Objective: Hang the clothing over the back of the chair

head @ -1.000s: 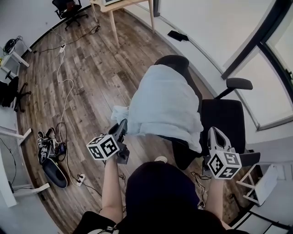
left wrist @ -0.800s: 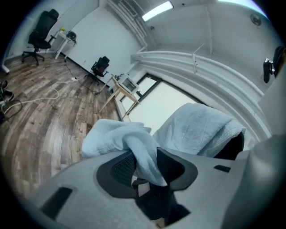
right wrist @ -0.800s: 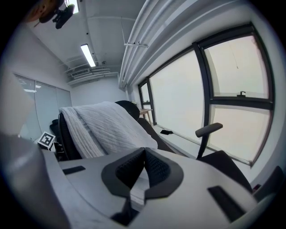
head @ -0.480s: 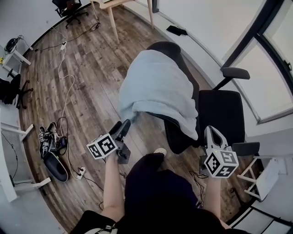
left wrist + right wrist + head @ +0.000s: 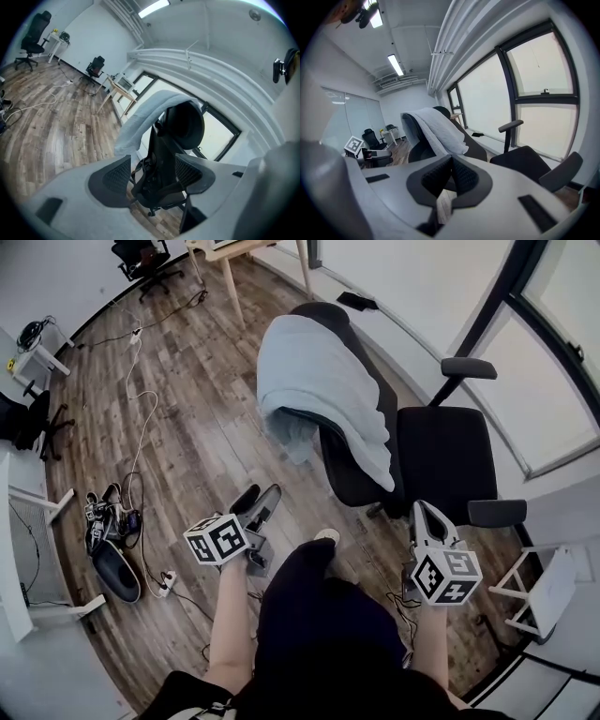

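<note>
Hidden under clothing (image 5: 314, 381), head view: most of chair (image 5: 441, 451) backrest. Blocked by person (image 5: 323, 634): floor at btm centre. Cut off at top edge: wooden table (image 5: 220, 249). Too small to ID: dark clutter (image 5: 105, 545), lower left. Left gripper view: chair base partly behind jaws.

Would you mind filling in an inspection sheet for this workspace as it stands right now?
Surface: bare wooden floor; no worktable in use.
Job's things: light blue garment draped over the back of the black chair.
Clutter: shoes and a power strip on the floor at the left.
Tongs: left tongs open, the jaws have just been opening, nothing between them; right tongs shut and empty. Both are clear of the garment.
Cables: white cable trailing across the floor.
Surroundings: window, wooden table leg, second office chair in the far corner.
</note>
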`<state>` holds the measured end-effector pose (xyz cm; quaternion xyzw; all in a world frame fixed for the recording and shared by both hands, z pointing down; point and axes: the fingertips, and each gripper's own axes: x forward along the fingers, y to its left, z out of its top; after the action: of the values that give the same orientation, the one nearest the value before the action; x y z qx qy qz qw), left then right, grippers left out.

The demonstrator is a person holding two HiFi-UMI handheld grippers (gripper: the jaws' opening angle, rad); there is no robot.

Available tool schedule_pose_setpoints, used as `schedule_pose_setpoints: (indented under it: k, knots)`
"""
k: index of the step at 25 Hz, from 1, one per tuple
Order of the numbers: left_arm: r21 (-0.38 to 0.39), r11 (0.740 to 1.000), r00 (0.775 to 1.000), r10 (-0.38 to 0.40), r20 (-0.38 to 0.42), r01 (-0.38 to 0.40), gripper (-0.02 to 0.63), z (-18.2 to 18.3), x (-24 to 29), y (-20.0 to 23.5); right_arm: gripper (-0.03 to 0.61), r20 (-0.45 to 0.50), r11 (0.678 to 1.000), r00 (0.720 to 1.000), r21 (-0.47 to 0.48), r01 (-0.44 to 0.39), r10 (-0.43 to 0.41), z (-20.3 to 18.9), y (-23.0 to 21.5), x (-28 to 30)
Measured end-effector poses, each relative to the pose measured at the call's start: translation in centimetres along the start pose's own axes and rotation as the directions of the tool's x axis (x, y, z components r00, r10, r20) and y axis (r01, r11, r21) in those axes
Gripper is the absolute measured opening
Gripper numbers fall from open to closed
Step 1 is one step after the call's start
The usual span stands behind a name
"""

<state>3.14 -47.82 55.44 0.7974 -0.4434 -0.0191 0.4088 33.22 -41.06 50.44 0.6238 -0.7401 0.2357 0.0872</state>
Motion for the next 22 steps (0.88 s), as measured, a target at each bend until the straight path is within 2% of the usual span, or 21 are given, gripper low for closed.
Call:
schedule_pose_setpoints:
  k: [7,10,13,17,22]
  knots:
    - [0.098,0.993,0.998,-0.057,-0.011,0.058,0.267,-2.5,-3.2,-5.0,0.000,0.030,0.999,0.999,-0.004,-0.043,0.043,-1.5,1.8,-4.6]
    - [0.173,0.980,0.995,-0.096,-0.017,0.098,0.267,-2.9,-4.2,-7.7,0.000,0.055,0.998,0.997,0.003,-0.056,0.055,-1.7,2.4,-6.4]
    - [0.267,0.950,0.986,-0.166,0.001,0.160,0.267,-2.5,-5.3,-11.0,0.000,0.089,0.998,0.994,0.009,-0.060,0.059,-1.6,2.7,-7.7]
    - [0.376,0.890,0.960,-0.280,0.007,0.257,0.256,-1.9,-6.6,-15.5,0.000,0.132,0.998,0.990,0.034,-0.049,0.044,-1.8,2.7,-9.3]
    - [0.496,0.827,0.953,-0.302,-0.009,0.266,0.160,-2.3,-7.3,-18.1,0.000,0.157,0.998,0.987,0.039,-0.045,0.038,-2.6,3.0,-10.8]
